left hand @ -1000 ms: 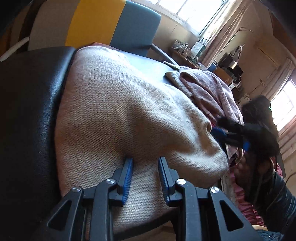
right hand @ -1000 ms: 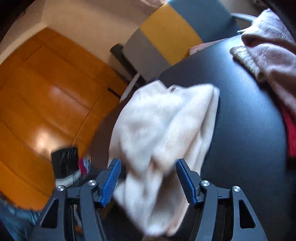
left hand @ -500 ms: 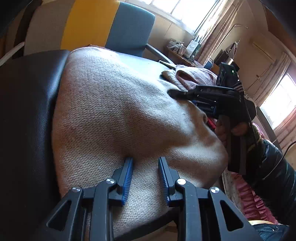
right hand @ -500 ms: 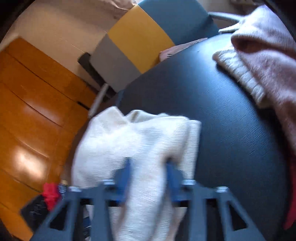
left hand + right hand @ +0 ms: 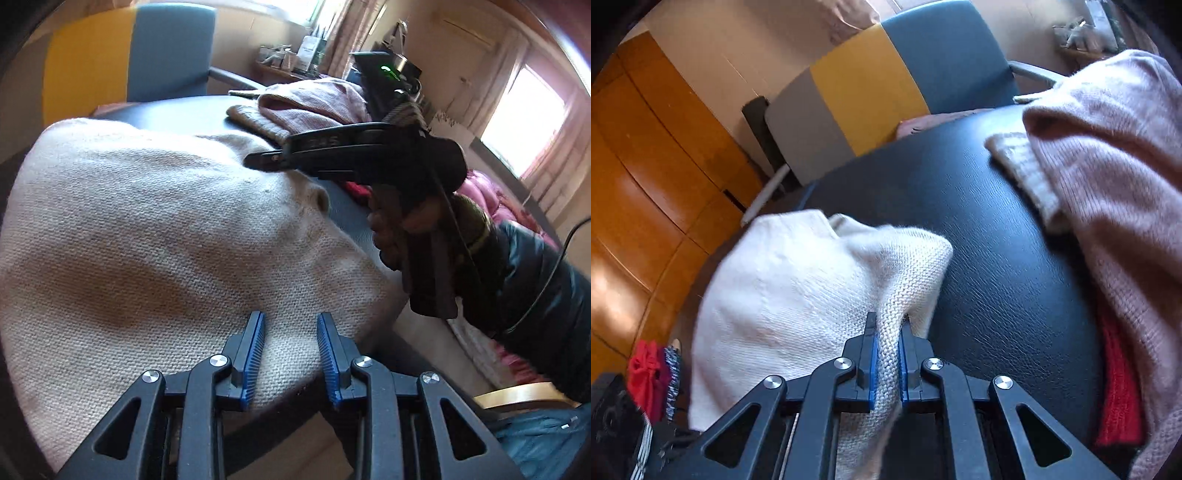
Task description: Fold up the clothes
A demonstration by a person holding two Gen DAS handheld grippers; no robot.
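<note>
The right gripper (image 5: 886, 354) jaws are clamping the cream sweater (image 5: 798, 295); the left gripper (image 5: 291, 354) jaws are standing apart over it. The thick knit is risking slipping free, undoing the fold.

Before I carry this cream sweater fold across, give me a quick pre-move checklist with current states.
1. Right gripper shut on the cream sweater: ok.
2. Left gripper holding the sweater's near edge: not ok, jaws open with knit between them.
3. Bare black tabletop ahead of the fold: ok.
4. Pink sweater apart from the cream one: ok.
5. Red garment out of the path: ok, tucked under the pink sweater.
6. How many layers the right gripper holds: cannot tell.
</note>
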